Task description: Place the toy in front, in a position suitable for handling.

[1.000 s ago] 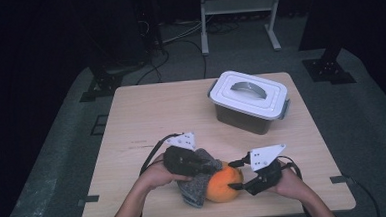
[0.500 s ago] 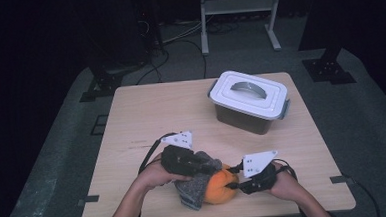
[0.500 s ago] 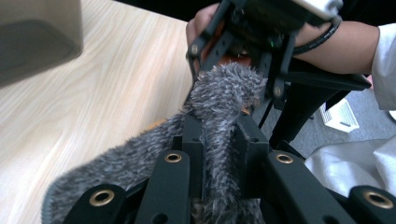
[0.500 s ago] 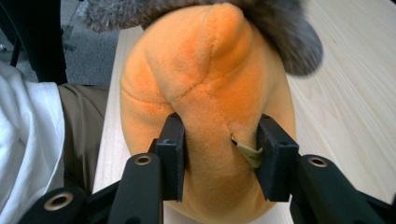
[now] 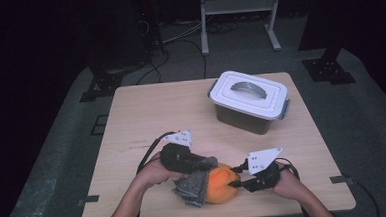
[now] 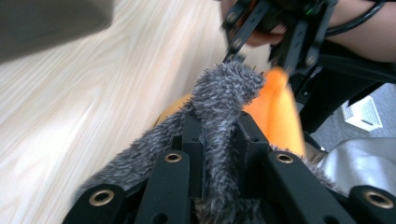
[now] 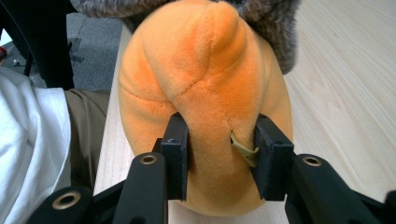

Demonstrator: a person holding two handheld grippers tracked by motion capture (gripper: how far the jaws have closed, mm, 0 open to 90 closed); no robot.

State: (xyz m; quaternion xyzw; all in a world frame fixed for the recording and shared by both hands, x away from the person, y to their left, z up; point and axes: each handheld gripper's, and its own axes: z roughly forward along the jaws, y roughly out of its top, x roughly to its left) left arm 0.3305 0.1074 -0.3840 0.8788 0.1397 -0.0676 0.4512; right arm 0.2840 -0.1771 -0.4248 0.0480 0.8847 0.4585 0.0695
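On the desk (image 5: 146, 116), near its front edge, an orange plush toy (image 5: 220, 184) with grey fur (image 5: 192, 188) is lying. The left gripper (image 6: 219, 140) is pinching the fur; the right gripper (image 7: 219, 154), its jaws just closing, is squeezing the orange body.

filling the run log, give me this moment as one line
left gripper shut on grey fur | right gripper just closing, shut on orange plush toy | lidded bin untouched
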